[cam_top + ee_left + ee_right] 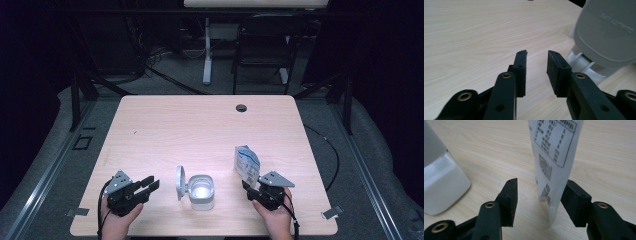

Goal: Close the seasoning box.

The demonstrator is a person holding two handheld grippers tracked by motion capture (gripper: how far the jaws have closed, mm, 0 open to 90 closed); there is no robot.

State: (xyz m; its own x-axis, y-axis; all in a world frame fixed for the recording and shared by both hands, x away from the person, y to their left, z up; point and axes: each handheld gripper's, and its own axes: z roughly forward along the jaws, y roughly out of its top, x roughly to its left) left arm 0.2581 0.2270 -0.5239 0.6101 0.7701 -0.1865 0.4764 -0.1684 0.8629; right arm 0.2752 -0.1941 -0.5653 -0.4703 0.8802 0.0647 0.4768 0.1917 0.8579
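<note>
Your right gripper was wide open around the upright pouch, gripping nothing yet. Should've centered it, then squeezed gently. Left gripper sat half open, empty, beside the open container.

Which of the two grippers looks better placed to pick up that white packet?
The right gripper. Its open fingers already stand on either side of the packet, while the left gripper points at the open container's lid.

Between the right tongs, the pouch carries a boxed table of small print and a QR-like code, too small to read. Beside the left tongs, the lid bears embossed lettering, upside down and unreadable.
</note>
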